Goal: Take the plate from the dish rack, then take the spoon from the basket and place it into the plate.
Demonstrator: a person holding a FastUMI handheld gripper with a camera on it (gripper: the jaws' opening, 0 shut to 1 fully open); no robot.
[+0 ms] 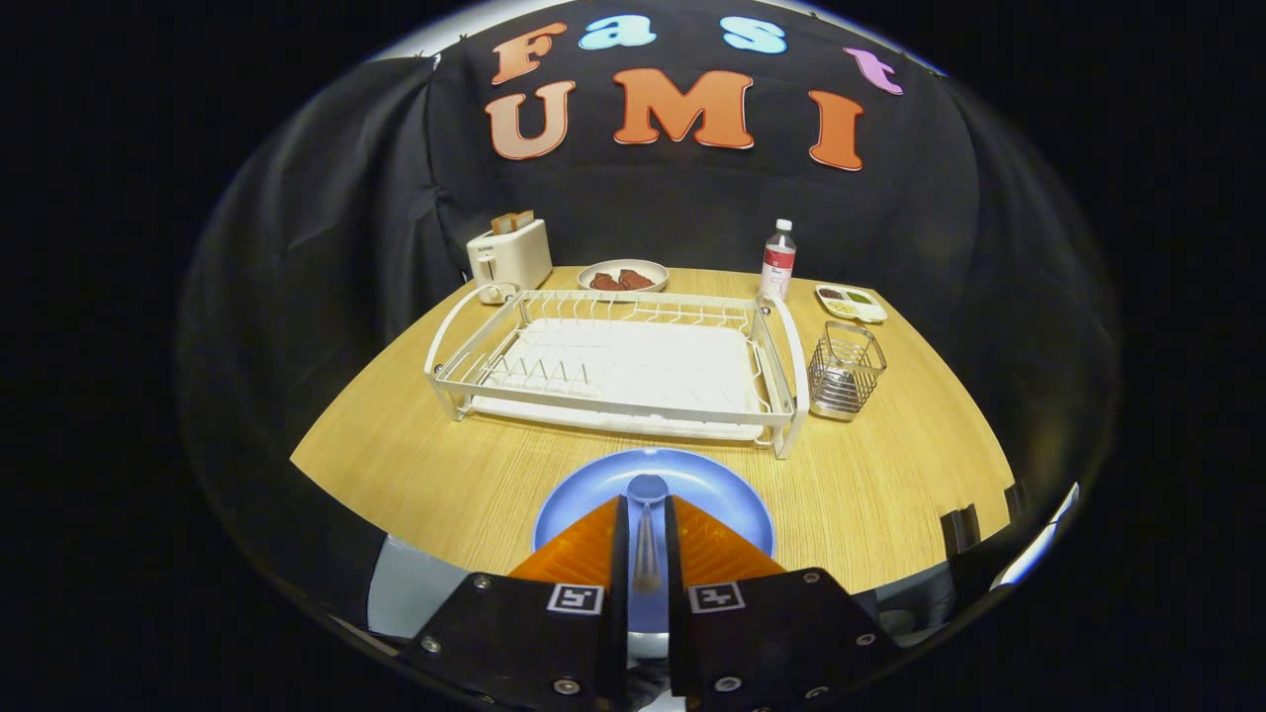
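We see the gripper [645, 539] nearly closed, its orange fingers [584, 554] pinching the spoon [647, 514] by the handle, bowl forward at 12 o'clock over the blue plate [692, 475] on the surface [445, 475]. Beyond stands the dish rack [613, 361]; the wire basket [844, 371] sits at its 3 o'clock.

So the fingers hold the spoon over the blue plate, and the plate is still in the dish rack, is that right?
Not quite: in the gripper view the plate lies on the table in front of the empty rack. The fingers do hold the spoon over it.
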